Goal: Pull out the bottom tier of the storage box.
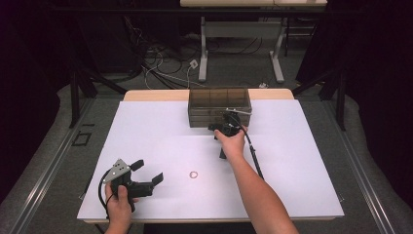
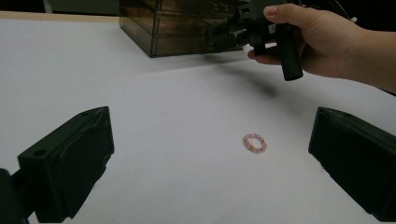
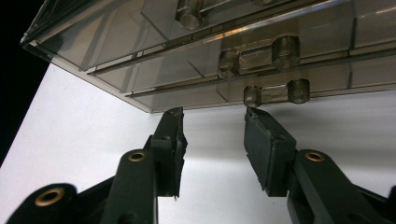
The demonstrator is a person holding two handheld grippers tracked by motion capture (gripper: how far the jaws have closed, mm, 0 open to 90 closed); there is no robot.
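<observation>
A smoky see-through drawer box (image 1: 219, 105) stands at the back middle of the white table (image 1: 146, 146). My right gripper (image 1: 221, 127) is held against its front, low down. In the right gripper view the two jaws (image 3: 215, 126) stand apart with nothing between them, just under the lowest drawer's handle (image 3: 276, 92); a second handle (image 3: 259, 58) sits above it. My left gripper (image 1: 148, 171) rests open near the front left. A small pink bead ring (image 1: 194, 174) lies on the table a little to its right, ahead of the wide jaws (image 2: 255, 142).
Beyond the table's far edge are a desk frame (image 1: 241, 48) and loose cables on the floor. The right gripper's cable (image 1: 254, 156) trails back along the forearm. Bare white surface lies left and right of the box.
</observation>
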